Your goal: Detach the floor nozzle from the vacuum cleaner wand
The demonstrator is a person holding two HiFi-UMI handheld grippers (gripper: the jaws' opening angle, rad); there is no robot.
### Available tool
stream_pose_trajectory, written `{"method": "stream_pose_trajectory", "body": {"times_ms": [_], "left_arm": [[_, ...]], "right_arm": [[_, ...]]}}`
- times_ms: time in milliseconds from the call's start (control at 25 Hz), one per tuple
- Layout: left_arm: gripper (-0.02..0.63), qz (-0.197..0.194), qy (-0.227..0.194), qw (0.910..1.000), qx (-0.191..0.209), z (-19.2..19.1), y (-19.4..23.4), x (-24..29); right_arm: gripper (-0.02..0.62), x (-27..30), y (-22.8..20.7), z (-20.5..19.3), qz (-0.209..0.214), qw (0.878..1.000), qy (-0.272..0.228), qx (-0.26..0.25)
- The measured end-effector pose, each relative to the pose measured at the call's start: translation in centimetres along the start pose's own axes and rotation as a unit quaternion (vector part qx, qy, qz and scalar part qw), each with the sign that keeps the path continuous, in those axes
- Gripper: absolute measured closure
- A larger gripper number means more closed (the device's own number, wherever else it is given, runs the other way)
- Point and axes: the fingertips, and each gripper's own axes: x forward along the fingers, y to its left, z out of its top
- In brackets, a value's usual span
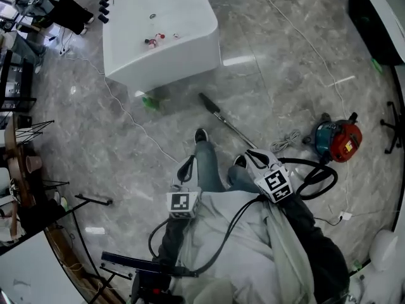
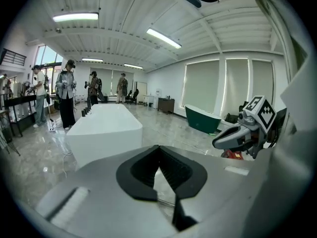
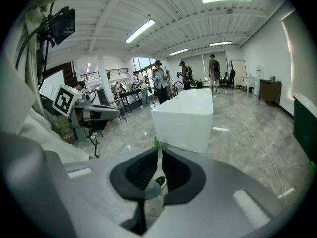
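The vacuum wand point(image 1: 226, 122) lies on the grey floor in front of my feet, with a dark end piece point(image 1: 205, 100) at its far tip. The red and teal vacuum body point(image 1: 339, 140) sits to the right, and its black hose point(image 1: 319, 177) loops back toward me. Both grippers hang above my legs, away from the wand. My left gripper point(image 1: 188, 168) point(image 2: 158, 148) is shut and empty. My right gripper point(image 1: 252, 155) point(image 3: 159, 150) shows a narrow slit between its jaws, with nothing in it. Each gripper view shows the other gripper point(image 2: 242, 133) point(image 3: 94, 114).
A long white table point(image 1: 158, 37) point(image 2: 104, 128) point(image 3: 185, 118) stands beyond the wand, with a small green object point(image 1: 150, 103) at its near corner. A white cord point(image 1: 288, 139) lies coiled by the vacuum. Stands and furniture point(image 1: 25, 170) crowd the left. Several people stand far back.
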Motion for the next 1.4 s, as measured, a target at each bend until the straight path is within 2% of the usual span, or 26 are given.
{"method": "stream_pose_trajectory", "body": {"times_ms": [120, 240, 400, 560, 640, 800, 920, 1000, 1040, 1120, 1200, 1240, 1280, 1360, 1400], "left_arm": [[0.6, 0.002, 0.033, 0.9992, -0.023, -1.5, 4.2, 3.2], [0.6, -0.01, 0.08, 0.9958, -0.042, -4.7, 7.7, 7.0], [0.6, -0.036, 0.14, 0.9884, -0.045, -10.8, 12.5, 13.5], [0.6, -0.049, 0.187, 0.9804, -0.038, -19.4, 19.1, 19.9], [0.6, -0.058, 0.211, 0.9753, -0.031, -24.4, 21.4, 21.6], [0.6, -0.065, 0.255, 0.9641, -0.036, -34.0, 23.8, 23.8], [0.6, -0.046, 0.285, 0.9549, -0.067, -39.9, 25.2, 23.6], [0.598, -0.036, 0.309, 0.9467, -0.083, -43.4, 25.5, 22.5], [0.598, -0.033, 0.322, 0.9422, -0.087, -45.1, 25.6, 21.8], [0.6, -0.028, 0.343, 0.9344, -0.091, -47.8, 25.6, 20.9], [0.598, -0.027, 0.354, 0.9298, -0.098, -49.4, 25.4, 20.6], [0.6, -0.027, 0.355, 0.9288, -0.103, -49.8, 25.4, 20.8], [0.598, -0.028, 0.355, 0.9276, -0.112, -50.0, 25.2, 21.2], [0.598, -0.038, 0.354, 0.9241, -0.14, -49.8, 24.2, 22.0], [0.598, -0.049, 0.347, 0.9233, -0.157, -49.1, 23.4, 22.7]], "right_arm": [[0.537, 4.3, -1.6, -1.6, -0.02, 0.999, 0.039, 0.008], [0.481, 9.3, -3.4, -4.7, -0.031, 0.995, 0.097, 0.005], [0.451, 18.5, -7.7, -10.8, -0.056, 0.982, 0.175, -0.041], [0.446, 32.0, -12.8, -19.6, -0.07, 0.966, 0.224, -0.111], [0.445, 38.1, -14.1, -26.0, -0.059, 0.957, 0.248, -0.138], [0.445, 46.3, -15.4, -40.1, -0.019, 0.93, 0.317, -0.183], [0.445, 51.1, -16.9, -46.6, -0.037, 0.929, 0.325, -0.171], [0.437, 53.5, -17.8, -49.4, -0.062, 0.933, 0.322, -0.151], [0.407, 54.5, -18.4, -50.5, -0.076, 0.934, 0.319, -0.142], [0.397, 56.2, -19.5, -52.6, -0.089, 0.933, 0.327, -0.121], [0.399, 57.3, -19.6, -54.2, -0.072, 0.926, 0.357, -0.095], [0.437, 57.6, -19.3, -54.6, -0.053, 0.924, 0.37, -0.075], [0.447, 57.7, -18.7, -54.4, -0.025, 0.924, 0.378, -0.049], [0.448, 56.6, -15.8, -52.7, 0.076, 0.922, 0.379, 0.02], [0.449, 55.4, -14.0, -50.9, 0.134, 0.917, 0.371, 0.056]]}}
